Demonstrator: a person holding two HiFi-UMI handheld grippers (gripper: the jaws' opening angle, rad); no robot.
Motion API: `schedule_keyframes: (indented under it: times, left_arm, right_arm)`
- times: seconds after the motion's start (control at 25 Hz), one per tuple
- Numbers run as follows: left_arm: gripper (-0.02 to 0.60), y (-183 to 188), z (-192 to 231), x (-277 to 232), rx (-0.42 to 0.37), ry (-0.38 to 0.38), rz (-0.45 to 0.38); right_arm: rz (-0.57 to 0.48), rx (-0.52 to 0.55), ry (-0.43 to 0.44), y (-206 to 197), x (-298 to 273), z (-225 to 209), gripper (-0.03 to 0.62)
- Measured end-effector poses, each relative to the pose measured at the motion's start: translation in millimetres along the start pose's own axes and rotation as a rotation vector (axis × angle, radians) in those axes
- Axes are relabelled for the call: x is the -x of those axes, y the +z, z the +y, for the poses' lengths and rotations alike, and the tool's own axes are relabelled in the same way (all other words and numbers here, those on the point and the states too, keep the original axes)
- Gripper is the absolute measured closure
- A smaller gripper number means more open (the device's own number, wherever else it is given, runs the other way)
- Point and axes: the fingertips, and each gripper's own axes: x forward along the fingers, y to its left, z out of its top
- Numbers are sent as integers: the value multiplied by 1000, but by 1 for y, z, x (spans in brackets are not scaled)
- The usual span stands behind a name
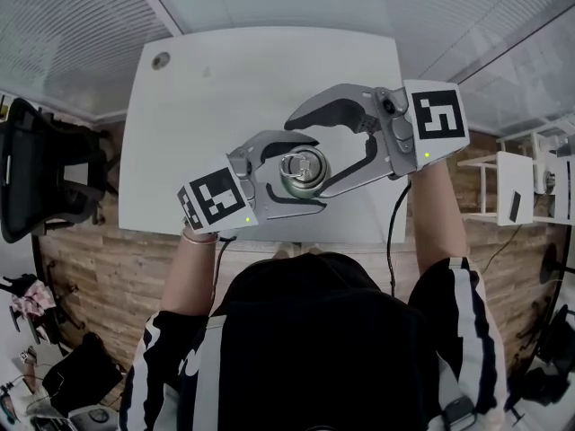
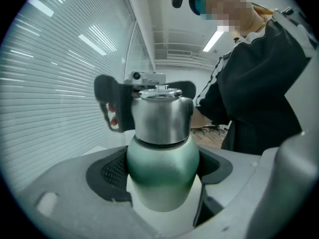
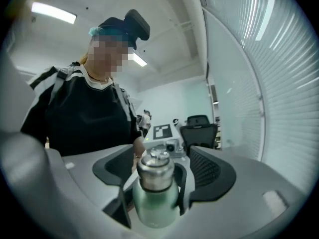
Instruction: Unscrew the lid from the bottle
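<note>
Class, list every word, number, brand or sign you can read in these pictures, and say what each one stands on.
No readable words or numbers anywhere.
The marker cube at left: black-and-white square code, no letters.
The marker cube at right: the same kind of code, no letters.
The bottle and its lid: no label or brand shows.
</note>
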Motion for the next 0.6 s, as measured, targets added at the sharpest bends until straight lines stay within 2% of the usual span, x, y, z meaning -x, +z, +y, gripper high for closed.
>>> schedule_keyframes:
  times: [0.12,0.24,0.32,0.4,0.6]
  left_arm:
    - [196,-14,20,3,8,120,59]
    - [196,-21,31,9,33,187,75]
    - [196,-22,39,12,48,238,70]
    - [196,-21,47,13,68,291,57]
    - [196,-20,62,14,106,379,46]
  right_arm:
    - [-92,57,-275,16,12,-16,245]
    - [-72,94,-556,8,19,-29,243]
    - [-59,92,-700,-2,21,-34,244]
    - [-60,102,-792,-11,21,-35,246]
    - [-77,98,-910,-23,20,-36,285]
